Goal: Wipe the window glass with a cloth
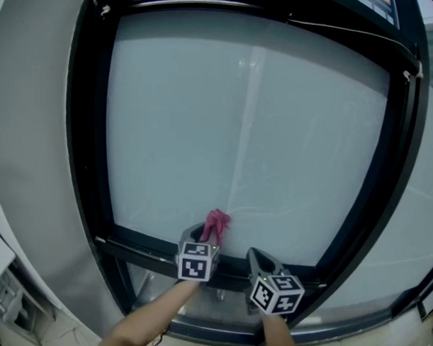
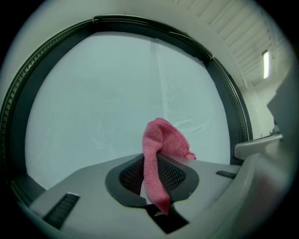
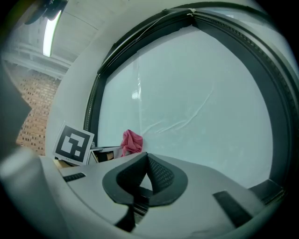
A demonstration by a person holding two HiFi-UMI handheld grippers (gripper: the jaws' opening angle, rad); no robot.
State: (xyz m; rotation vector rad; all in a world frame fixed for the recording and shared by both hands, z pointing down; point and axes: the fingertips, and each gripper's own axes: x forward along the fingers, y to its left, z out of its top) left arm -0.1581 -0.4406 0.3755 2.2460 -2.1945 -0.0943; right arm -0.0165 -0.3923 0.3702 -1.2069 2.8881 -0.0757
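- Left gripper [image 2: 150,161]: jaws clamped on a pink terry cloth [image 2: 163,137], its crumpled tuft standing up before the window glass [image 2: 103,102].
- Right gripper [image 3: 147,158]: jaws closed together, holding nothing.

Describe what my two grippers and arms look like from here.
The left gripper and right gripper both have grey bodies with dark, textured jaw pads. Each carries a white cube with black square markers. The forearms behind them show no sleeves.
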